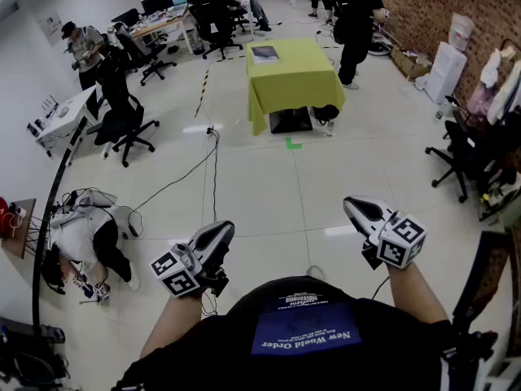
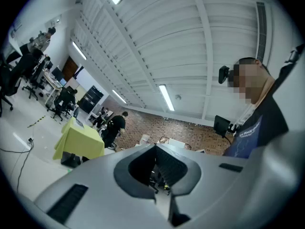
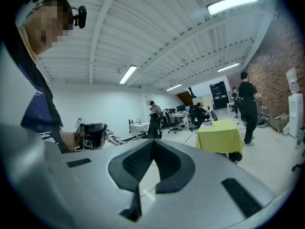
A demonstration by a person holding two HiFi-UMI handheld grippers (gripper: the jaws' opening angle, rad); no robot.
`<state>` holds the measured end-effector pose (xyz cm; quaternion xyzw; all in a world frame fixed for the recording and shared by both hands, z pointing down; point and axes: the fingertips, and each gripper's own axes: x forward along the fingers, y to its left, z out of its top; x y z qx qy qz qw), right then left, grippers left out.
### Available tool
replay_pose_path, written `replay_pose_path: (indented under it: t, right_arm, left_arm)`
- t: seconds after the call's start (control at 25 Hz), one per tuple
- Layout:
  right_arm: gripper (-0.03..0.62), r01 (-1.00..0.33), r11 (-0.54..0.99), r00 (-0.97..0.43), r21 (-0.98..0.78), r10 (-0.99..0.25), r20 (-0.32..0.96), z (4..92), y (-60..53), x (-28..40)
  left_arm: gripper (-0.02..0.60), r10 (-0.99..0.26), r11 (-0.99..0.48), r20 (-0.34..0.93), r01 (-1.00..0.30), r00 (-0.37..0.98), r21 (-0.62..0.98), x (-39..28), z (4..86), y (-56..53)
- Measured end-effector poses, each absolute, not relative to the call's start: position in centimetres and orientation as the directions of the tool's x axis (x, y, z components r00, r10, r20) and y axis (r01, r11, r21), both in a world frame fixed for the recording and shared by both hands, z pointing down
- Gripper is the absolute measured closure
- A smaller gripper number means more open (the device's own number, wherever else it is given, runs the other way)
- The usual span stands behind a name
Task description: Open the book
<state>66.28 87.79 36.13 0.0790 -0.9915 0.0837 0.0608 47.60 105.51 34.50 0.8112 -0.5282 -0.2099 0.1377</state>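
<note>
The worktop (image 1: 297, 80) wears yellow-green cloth, and the book (image 1: 264, 53) is grey. The left gripper (image 1: 221, 230) and right gripper (image 1: 352, 204) are pale grey with black-and-white square-patterned cubes. The floor (image 1: 269, 186) is white tile.

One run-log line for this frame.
book: lying on green-clothed table, far ahead | left gripper: shut, empty | right gripper: shut, empty | task: not started

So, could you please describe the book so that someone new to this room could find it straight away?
Across the white tiled floor stands a table draped in yellow-green cloth. The book lies flat near its far left corner, greyish against the bright cloth and the only thing on it.
</note>
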Motion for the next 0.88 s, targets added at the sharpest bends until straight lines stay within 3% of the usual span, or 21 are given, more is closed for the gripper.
replay_pose_path:
  t: [0.4,0.72,0.88]
  right_arm:
    - [0.608,-0.083,0.995,-0.99,-0.054,-0.076,0.115,31.7,69.1,63.6]
    - [0.608,-0.078,0.996,-0.989,-0.053,-0.07,0.129,32.8,58.8,59.2]
    - [0.608,-0.111,0.993,-0.985,-0.026,-0.107,0.138,32.7,54.4,54.5]
  left_arm:
    - [0.575,-0.934,-0.351,-0.221,-0.833,0.281,0.428,45.1,29.5,86.7]
    - [0.575,-0.932,-0.361,-0.199,-0.813,0.302,0.457,41.7,31.3,75.5]
    - [0.575,-0.91,-0.415,-0.227,-0.784,0.348,0.462,36.9,32.2,70.3]
